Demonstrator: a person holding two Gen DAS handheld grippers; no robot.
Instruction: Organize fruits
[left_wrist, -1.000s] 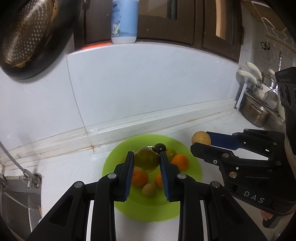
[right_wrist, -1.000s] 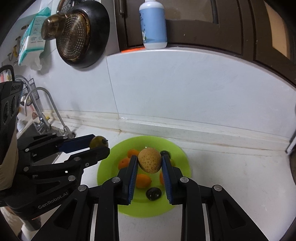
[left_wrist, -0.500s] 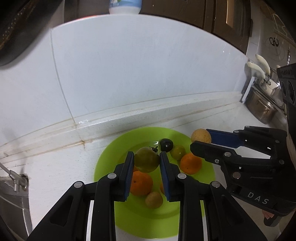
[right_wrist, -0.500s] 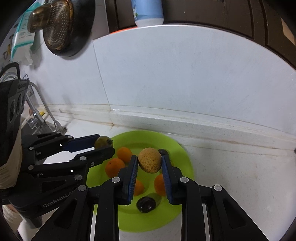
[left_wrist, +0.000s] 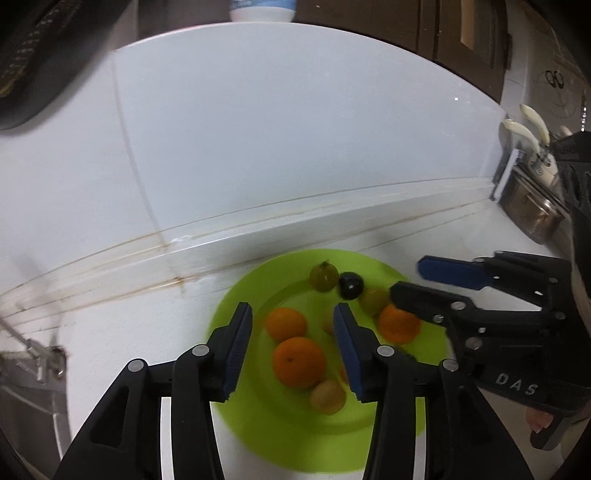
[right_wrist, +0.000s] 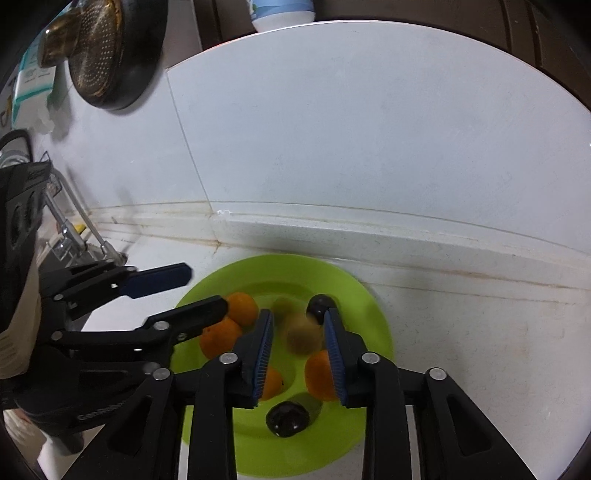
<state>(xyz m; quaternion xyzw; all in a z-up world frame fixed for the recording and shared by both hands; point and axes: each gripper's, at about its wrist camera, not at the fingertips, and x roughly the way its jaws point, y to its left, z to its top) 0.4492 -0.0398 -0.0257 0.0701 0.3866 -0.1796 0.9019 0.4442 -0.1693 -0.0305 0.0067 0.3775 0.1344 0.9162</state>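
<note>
Both the left gripper (left_wrist: 292, 347) and right gripper (right_wrist: 298, 352) hang spread and empty above the green plate (left_wrist: 258, 424). Only the right wrist view shows a blurred tan fruit (right_wrist: 303, 336) between its fingers.

white letters "das" on black body of right gripper (left_wrist: 436, 277), lower right of left wrist view. faint embossed "genrobot", partly cut off, on black body of left gripper (right_wrist: 199, 290), lower left of right wrist view. white and blue bottle (right_wrist: 282, 13) at top centre of right wrist view carries blue print, too cropped to read. white and teal packet (right_wrist: 33, 79) at upper left of same view has small print, too blurred to read.
</note>
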